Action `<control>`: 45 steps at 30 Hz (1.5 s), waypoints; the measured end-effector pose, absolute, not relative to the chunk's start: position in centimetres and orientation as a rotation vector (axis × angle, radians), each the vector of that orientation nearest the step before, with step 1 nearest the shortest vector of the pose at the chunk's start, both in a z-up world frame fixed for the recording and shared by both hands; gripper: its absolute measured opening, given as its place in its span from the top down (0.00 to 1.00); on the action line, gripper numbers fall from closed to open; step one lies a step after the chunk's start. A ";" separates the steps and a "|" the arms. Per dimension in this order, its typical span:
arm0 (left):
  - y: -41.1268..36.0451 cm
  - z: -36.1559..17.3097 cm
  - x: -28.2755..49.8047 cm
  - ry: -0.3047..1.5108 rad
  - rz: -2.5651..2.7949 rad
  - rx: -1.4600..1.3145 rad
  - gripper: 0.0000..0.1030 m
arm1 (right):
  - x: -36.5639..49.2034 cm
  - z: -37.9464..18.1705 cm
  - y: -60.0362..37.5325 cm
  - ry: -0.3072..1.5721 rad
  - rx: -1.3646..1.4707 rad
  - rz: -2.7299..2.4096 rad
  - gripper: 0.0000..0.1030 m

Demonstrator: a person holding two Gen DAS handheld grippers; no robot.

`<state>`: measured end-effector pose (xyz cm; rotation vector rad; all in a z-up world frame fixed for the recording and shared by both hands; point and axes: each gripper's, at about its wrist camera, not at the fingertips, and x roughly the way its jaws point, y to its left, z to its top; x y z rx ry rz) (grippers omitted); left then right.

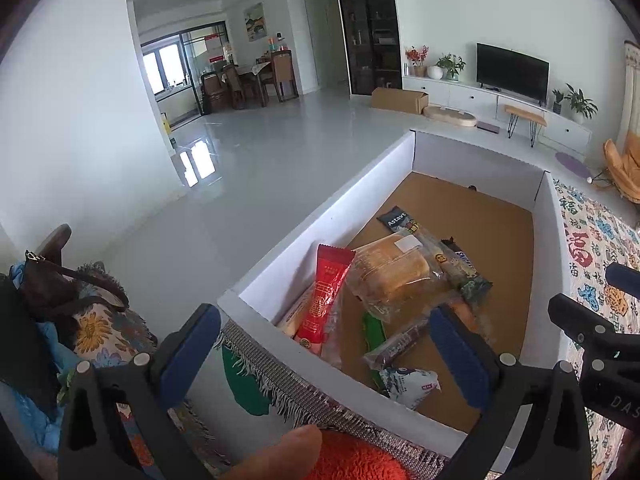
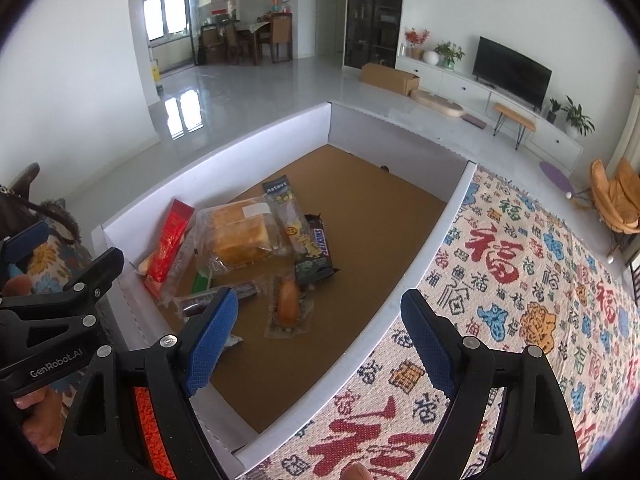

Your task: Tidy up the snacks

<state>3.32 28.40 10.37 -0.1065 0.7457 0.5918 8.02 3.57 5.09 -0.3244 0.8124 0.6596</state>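
A white-walled box [image 2: 256, 148] with a brown floor sits beside a patterned blanket [image 2: 520, 280]. Its snacks are bunched at the near left end; the far half of the floor is bare.

Nine packs can be counted, one of each. A red pack [image 2: 170, 242] leans on the left wall, long axis running near to far, and a pale stick [image 2: 144, 265] peeks out under it. A bread loaf [image 2: 240, 236] in clear wrap lies right of the red pack. An "Astavt" bar [image 2: 286, 210] and a Snickers [image 2: 320, 242] lie right of the bread, both pointing near to far, the Snickers overlapping a dark green pack [image 2: 314, 270]. A dark sausage stick [image 2: 224, 295] lies crosswise, left to right, just near a green strip [image 2: 202, 280]. A clear pack with an orange piece [image 2: 289, 304] points near to far. A white-blue pouch [image 1: 410, 386] lies nearest.

The left gripper [image 1: 326, 356] is spread wide and empty, straddling the box's near left corner. The right gripper [image 2: 320, 348] is likewise wide and empty, over the near right wall and the blanket.
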 end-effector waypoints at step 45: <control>29.6 9.5 3.9 0.773 0.592 -0.152 0.00 | 8.4 4.3 3.9 0.830 -0.356 0.659 0.16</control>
